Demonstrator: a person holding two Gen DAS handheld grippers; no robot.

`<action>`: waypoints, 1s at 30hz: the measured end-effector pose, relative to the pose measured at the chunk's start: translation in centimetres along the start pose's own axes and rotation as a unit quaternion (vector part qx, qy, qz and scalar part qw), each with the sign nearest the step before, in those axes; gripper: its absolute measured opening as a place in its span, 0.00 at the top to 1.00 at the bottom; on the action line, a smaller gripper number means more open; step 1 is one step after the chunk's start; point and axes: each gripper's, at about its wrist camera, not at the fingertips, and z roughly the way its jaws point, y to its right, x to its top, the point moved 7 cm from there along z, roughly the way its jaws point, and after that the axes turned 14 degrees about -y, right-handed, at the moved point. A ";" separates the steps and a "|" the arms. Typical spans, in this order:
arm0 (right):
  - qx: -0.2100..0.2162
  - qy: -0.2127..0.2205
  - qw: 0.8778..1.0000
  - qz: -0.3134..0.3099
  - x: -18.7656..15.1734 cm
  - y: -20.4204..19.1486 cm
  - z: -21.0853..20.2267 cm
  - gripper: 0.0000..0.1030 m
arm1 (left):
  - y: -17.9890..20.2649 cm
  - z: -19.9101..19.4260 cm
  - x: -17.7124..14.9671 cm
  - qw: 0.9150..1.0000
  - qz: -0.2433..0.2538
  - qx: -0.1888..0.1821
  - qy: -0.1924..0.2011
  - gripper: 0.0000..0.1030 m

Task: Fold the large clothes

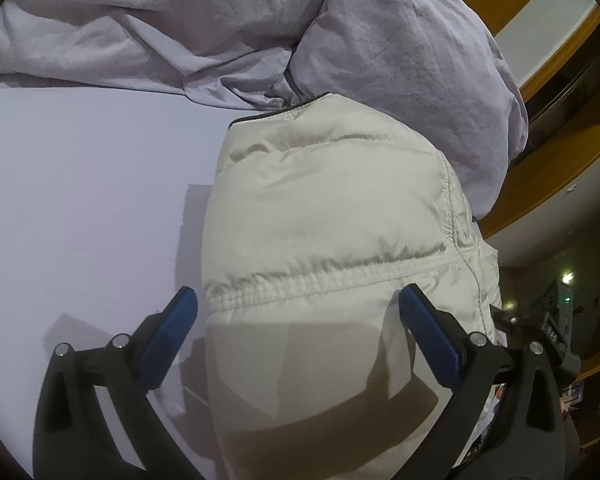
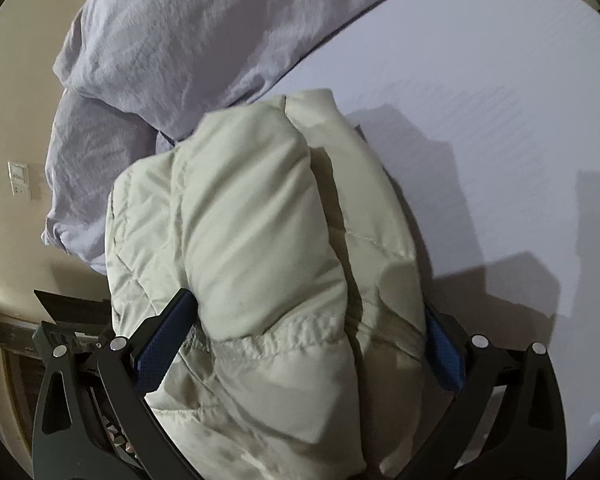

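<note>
Left wrist view: left gripper (image 1: 298, 300) jaws spread wide, blue pads (image 1: 168, 336) on either side of the cream puffer jacket (image 1: 328, 208), nothing pinched; left pad sits over the bed sheet (image 1: 80, 200), just off the jacket's edge, right pad over the jacket's elastic hem band at 5 o'clock. Jacket lies folded on the sheet, running from 6 o'clock up to centre, dark-trimmed collar end at 12 o'clock of it, touching the crumpled lilac duvet (image 1: 180, 32) that fills the top from 10 to 2 o'clock. Wooden headboard or furniture (image 1: 560, 168) at 3 o'clock, dim room clutter at 4 o'clock

Right wrist view: right gripper (image 2: 308, 332) also at full spread, jacket (image 2: 252, 216) bulging up between the fingers, folded sleeve or panel stacked on top; left pad (image 2: 168, 336) looks close against the fabric, right pad partly hidden behind the jacket's bulk, cannot tell if either presses. Duvet (image 2: 172, 40) at 11 o'clock, sheet (image 2: 480, 100) from 1 to 4 o'clock with hard shadows, beige wall with light switch (image 2: 19, 180) at 9 o'clock
</note>
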 end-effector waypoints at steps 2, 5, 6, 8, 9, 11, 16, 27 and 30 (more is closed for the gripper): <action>0.010 -0.007 1.000 0.004 0.1 0.0 0.4 0.01 | 0.0 0.5 0.3 1.000 -0.004 -0.016 -0.007 0.02; 0.026 -0.017 0.999 0.008 0.2 0.1 0.8 0.01 | -0.2 1.0 0.7 0.999 -0.012 -0.034 -0.012 0.02; 0.034 -0.021 0.999 0.011 0.2 0.1 1.0 0.01 | -0.3 1.2 0.8 0.999 -0.015 -0.041 -0.015 0.02; 0.047 -0.027 0.998 0.015 0.2 0.3 1.1 0.01 | -0.6 1.4 1.0 0.998 -0.023 -0.055 -0.020 0.02; 0.055 -0.029 0.998 0.018 0.2 0.3 1.3 0.01 | -0.7 1.5 1.1 0.998 -0.025 -0.060 -0.022 0.02; 0.065 -0.029 0.997 0.018 0.3 0.2 1.4 0.01 | -1.0 1.6 1.3 0.996 -0.033 -0.074 -0.025 0.02; 0.078 -0.023 0.997 0.008 0.1 -0.4 1.5 0.03 | -1.3 1.4 1.2 0.993 -0.040 -0.105 -0.028 0.06; 0.140 -0.022 0.990 -0.023 1.0 -4.9 3.1 0.36 | -3.3 -1.7 4.2 0.992 -0.030 -0.123 -0.018 0.36; 0.144 -0.027 0.988 -0.036 1.9 -7.3 4.6 0.39 | -5.1 -2.8 5.9 0.993 -0.040 -0.111 -0.003 0.37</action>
